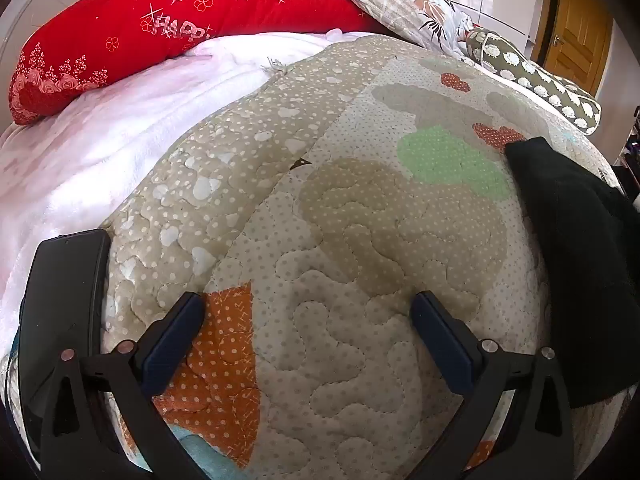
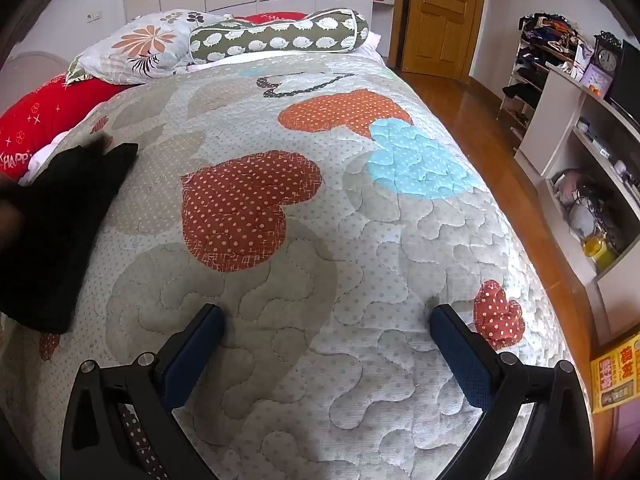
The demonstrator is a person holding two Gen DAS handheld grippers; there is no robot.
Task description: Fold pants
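Observation:
The black pants [image 1: 576, 264] lie in a folded heap on the quilted bedspread [image 1: 360, 264], at the right edge of the left wrist view. They also show at the left edge of the right wrist view [image 2: 60, 232]. My left gripper [image 1: 308, 304] is open and empty over the quilt, left of the pants. My right gripper [image 2: 326, 314] is open and empty over the quilt [image 2: 320, 220], right of the pants.
A red pillow [image 1: 120, 40], a floral pillow [image 2: 136, 44] and a hedgehog-print bolster [image 2: 280, 36] lie at the head of the bed. A pink blanket [image 1: 80, 152] lies at the left. Beyond the bed's right edge are wood floor [image 2: 516, 200], shelves [image 2: 592, 184] and a door [image 2: 440, 16].

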